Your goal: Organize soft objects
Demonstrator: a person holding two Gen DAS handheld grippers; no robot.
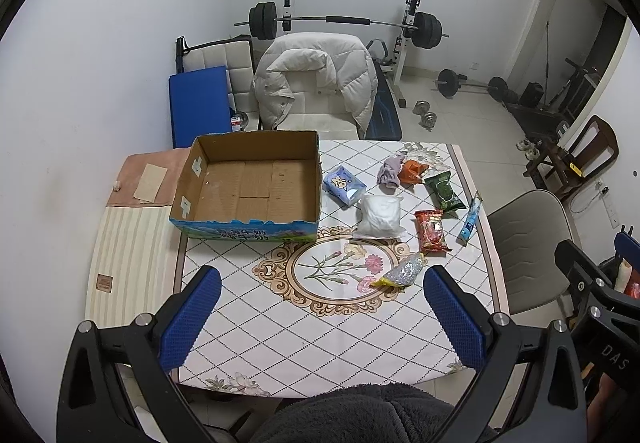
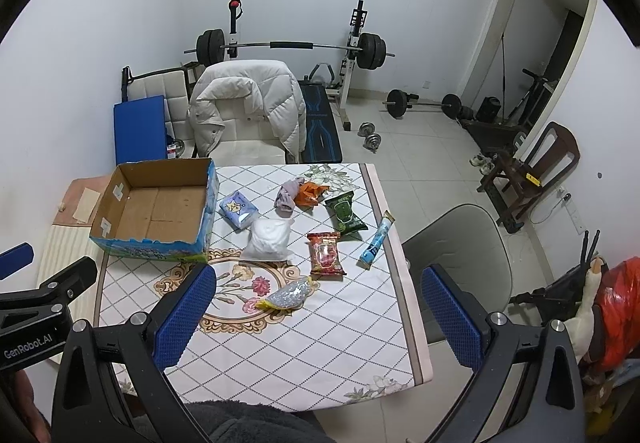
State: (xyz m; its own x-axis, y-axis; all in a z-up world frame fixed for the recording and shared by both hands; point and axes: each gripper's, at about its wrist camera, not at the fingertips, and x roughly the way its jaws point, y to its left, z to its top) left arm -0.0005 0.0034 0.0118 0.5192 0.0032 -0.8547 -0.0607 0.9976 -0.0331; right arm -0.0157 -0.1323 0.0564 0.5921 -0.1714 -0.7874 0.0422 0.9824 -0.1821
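An empty open cardboard box (image 1: pixel 248 185) (image 2: pixel 156 209) sits at the table's far left. To its right lie a blue tissue pack (image 1: pixel 344 185) (image 2: pixel 238 209), a white soft bag (image 1: pixel 379 217) (image 2: pixel 269 239), a purple cloth (image 1: pixel 389 171) (image 2: pixel 287 195), an orange bag (image 1: pixel 414 171) (image 2: pixel 311 193), a green packet (image 1: pixel 445 191) (image 2: pixel 345 217), a red packet (image 1: pixel 430 231) (image 2: pixel 325 255), a blue tube (image 1: pixel 470 219) (image 2: pixel 377 241) and a silver-yellow bag (image 1: pixel 402 273) (image 2: pixel 288 295). My left gripper (image 1: pixel 322 283) and right gripper (image 2: pixel 318 281) are open and empty above the near table edge.
The table (image 1: pixel 320 343) has a patterned cloth. A chair with a white jacket (image 1: pixel 316 83) stands behind it, a grey chair (image 2: pixel 460 255) to its right. A barbell rack (image 1: pixel 344 23) and weights stand by the far wall.
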